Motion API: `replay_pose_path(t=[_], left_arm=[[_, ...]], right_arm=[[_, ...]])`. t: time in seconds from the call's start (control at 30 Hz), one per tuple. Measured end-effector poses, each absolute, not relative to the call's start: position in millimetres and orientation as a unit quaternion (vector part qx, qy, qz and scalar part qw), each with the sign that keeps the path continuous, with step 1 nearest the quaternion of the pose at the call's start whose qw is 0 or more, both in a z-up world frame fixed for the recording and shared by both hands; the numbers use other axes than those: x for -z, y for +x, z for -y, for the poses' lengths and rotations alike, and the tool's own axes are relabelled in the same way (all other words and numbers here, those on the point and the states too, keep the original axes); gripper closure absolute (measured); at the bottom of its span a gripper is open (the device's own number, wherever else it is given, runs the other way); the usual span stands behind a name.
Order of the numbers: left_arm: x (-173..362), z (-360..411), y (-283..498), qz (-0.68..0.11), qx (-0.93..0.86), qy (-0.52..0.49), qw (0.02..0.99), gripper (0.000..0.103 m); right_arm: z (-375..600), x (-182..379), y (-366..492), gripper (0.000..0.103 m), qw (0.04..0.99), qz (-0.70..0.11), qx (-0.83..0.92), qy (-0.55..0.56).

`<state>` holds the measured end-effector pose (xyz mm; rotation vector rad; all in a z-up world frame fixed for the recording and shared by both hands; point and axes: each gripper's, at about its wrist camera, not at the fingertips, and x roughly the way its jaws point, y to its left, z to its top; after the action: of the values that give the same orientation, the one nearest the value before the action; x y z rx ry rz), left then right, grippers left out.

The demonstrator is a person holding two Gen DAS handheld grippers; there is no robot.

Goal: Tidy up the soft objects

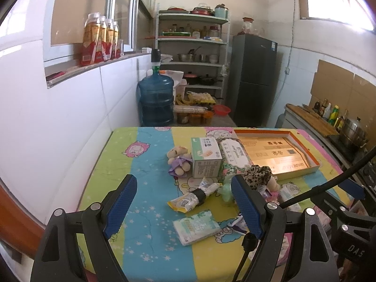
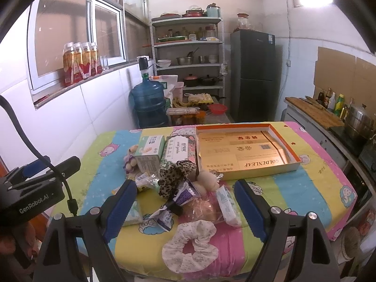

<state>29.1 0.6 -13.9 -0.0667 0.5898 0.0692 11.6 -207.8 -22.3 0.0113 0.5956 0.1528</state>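
Reaching into the heap risks snagging two things at once: in the right view the leopard scrunchie lies at 12 o'clock over crinkly packets, touching them, so a careless pinch would drag wrappers along or knock the small boxes behind. Both tools hover above the worktop, touching nothing. The right hand-held gripper is spread wide and empty, the floral scrunchie at 6 o'clock; the left hand-held gripper is equally spread, empty, the tissue pack just below. An open tray waits at 1 o'clock.
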Motion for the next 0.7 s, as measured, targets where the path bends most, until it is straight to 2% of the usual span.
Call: replay_pose_path(t=[0.7], left_arm=[[18.9,-0.4,38.0,-0.295,-0.038,-0.036,0.954,0.02]], right_arm=[[209.2,25.9,23.5,0.018,0.951,-0.298,-0.076,0.011]])
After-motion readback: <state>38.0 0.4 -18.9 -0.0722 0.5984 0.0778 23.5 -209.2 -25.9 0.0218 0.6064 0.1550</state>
